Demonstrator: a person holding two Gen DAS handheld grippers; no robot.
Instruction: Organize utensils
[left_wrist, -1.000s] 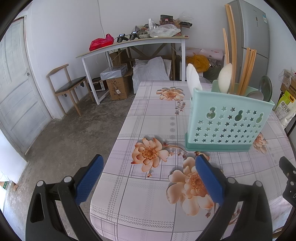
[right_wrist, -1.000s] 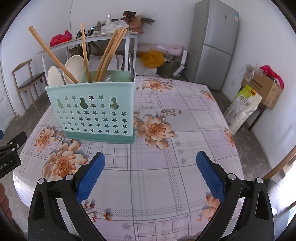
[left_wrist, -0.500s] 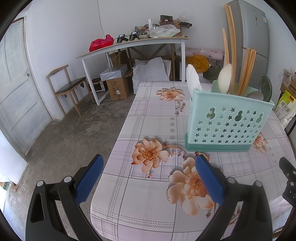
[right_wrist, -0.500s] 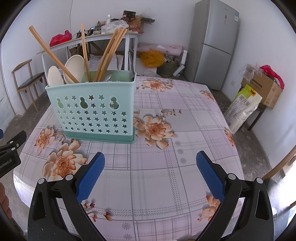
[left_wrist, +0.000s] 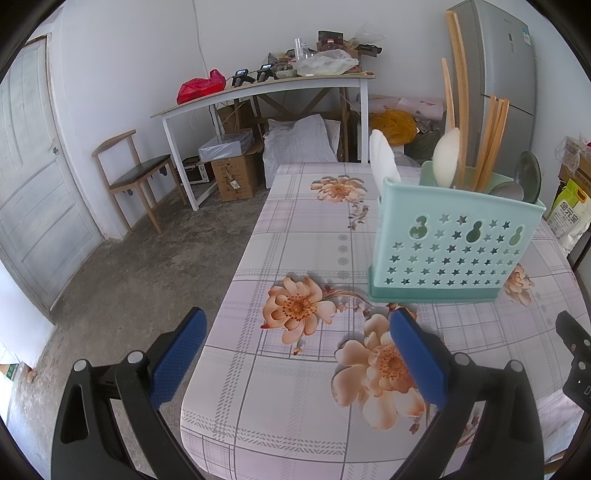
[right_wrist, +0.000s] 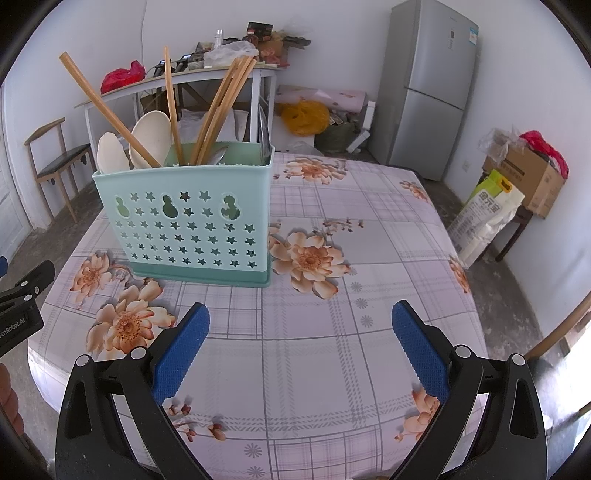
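A mint-green utensil holder (left_wrist: 450, 243) with star cut-outs stands upright on the flowered tablecloth (left_wrist: 303, 369). It also shows in the right wrist view (right_wrist: 192, 221). It holds wooden chopsticks (right_wrist: 218, 110), white spoons (right_wrist: 151, 138) and a grey-green spoon (left_wrist: 530, 177). My left gripper (left_wrist: 295, 356) is open and empty, low over the table's near left corner. My right gripper (right_wrist: 301, 349) is open and empty, in front of the holder and apart from it.
A wooden chair (left_wrist: 136, 177) and a cluttered white desk (left_wrist: 258, 88) stand beyond the table's left side. A grey fridge (right_wrist: 432, 85) stands at the back right. Boxes and a sack (right_wrist: 487, 214) sit on the right.
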